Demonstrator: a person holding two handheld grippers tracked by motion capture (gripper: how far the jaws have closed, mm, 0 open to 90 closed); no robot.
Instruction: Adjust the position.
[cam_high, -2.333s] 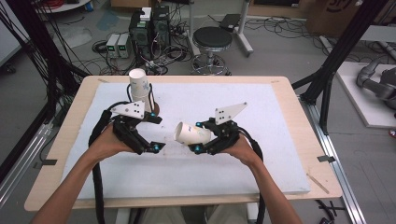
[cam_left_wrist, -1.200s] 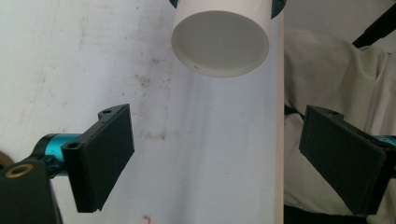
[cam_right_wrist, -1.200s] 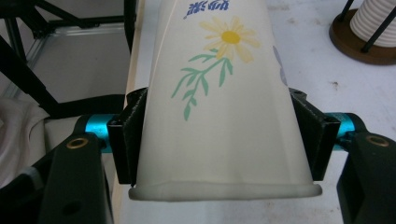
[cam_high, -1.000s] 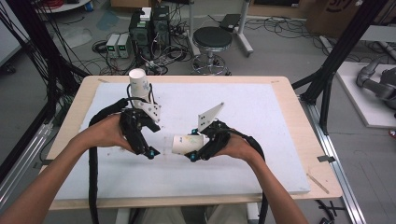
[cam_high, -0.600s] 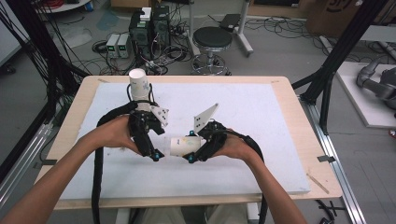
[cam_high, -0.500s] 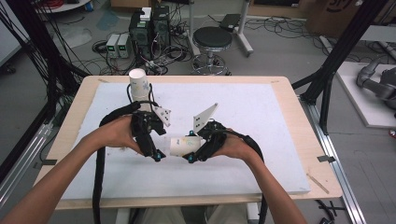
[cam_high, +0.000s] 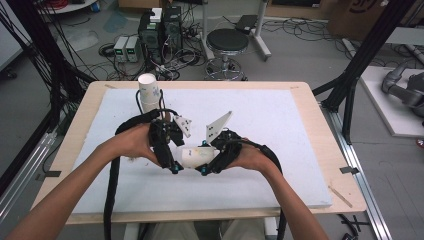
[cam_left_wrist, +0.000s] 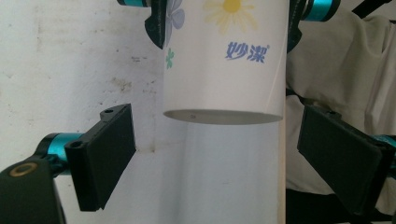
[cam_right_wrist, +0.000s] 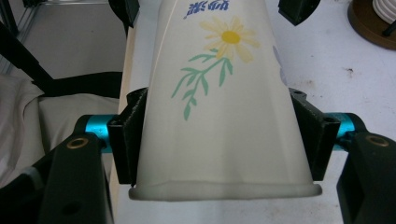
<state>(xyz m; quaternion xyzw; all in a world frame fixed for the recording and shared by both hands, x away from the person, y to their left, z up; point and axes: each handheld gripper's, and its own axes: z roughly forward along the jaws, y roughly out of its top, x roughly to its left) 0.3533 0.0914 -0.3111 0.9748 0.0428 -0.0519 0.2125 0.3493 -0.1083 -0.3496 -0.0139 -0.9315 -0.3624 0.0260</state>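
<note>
A white paper cup (cam_high: 196, 156) printed with a yellow daisy lies on its side above the board, its base toward the left. My right gripper (cam_high: 212, 159) is shut on it near the rim, and the pads press both sides of the cup (cam_right_wrist: 224, 116). My left gripper (cam_high: 174, 160) stands open at the base end. In the left gripper view the cup (cam_left_wrist: 224, 60) has its base level with my fingertips (cam_left_wrist: 112, 144), with gaps on both sides. The left jaws have just been closing a little, without touching the cup.
A stack of paper cups (cam_high: 148, 94) stands upright at the back left of the white foam board (cam_high: 280, 125). The board lies on a wooden table (cam_high: 90, 117). Cables trail from both grippers toward the front edge. A stool (cam_high: 227, 42) stands beyond the table.
My left gripper has moved right and slightly down, up to the cup's base. The right gripper with the cup has kept still over the last second.
</note>
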